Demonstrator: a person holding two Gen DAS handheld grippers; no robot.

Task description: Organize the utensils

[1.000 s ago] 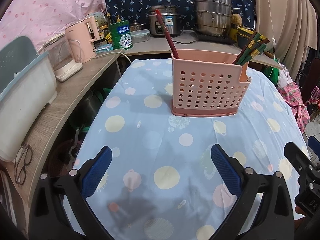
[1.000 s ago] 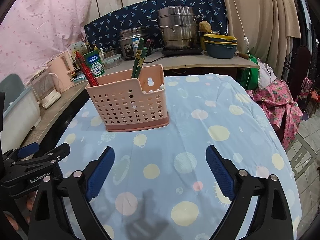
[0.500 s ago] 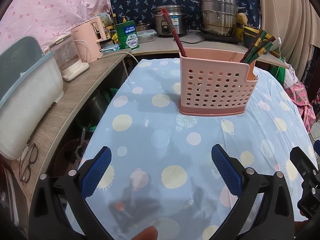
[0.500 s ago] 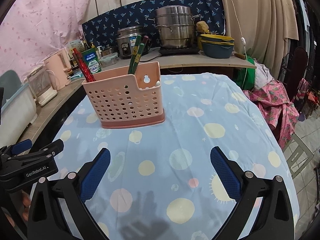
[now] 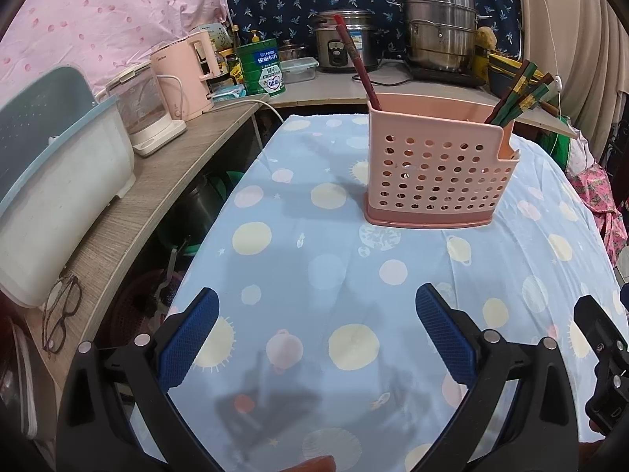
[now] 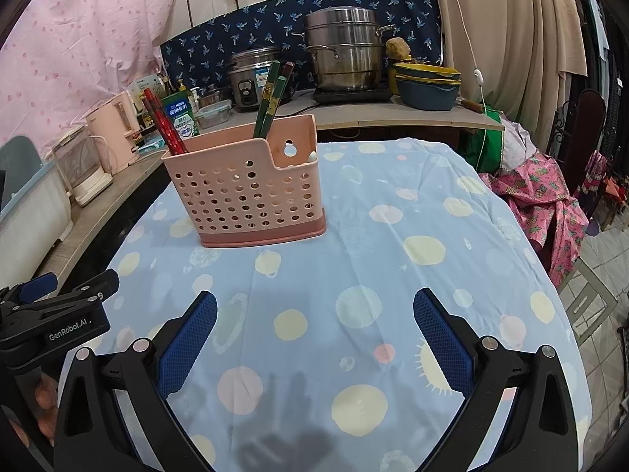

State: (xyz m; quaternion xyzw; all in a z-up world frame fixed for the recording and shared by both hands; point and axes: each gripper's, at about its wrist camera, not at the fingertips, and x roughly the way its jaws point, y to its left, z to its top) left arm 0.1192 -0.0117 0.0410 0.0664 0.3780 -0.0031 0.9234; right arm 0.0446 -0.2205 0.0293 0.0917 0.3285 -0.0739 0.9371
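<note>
A pink perforated utensil holder (image 5: pixel 436 165) stands upright on the blue spotted tablecloth (image 5: pixel 326 275); it also shows in the right wrist view (image 6: pixel 247 192). Red chopsticks (image 5: pixel 355 63) lean out of its left compartment and green chopsticks (image 5: pixel 519 94) out of its right one; both show in the right wrist view, red (image 6: pixel 163 122) and green (image 6: pixel 271 96). My left gripper (image 5: pixel 316 338) is open and empty, well short of the holder. My right gripper (image 6: pixel 314 338) is open and empty too.
A wooden counter (image 5: pixel 157 196) runs along the left with a white tub (image 5: pixel 55 181), glasses (image 5: pixel 59 314) and pink kettles (image 5: pixel 188 70). Pots (image 6: pixel 346 55) and bowls (image 6: pixel 426 82) stand on the back counter. A curtain and pink clothes (image 6: pixel 550 204) are at the right.
Both grippers have drawn back a little from the holder and stayed open. The holder and chopsticks have not moved.
</note>
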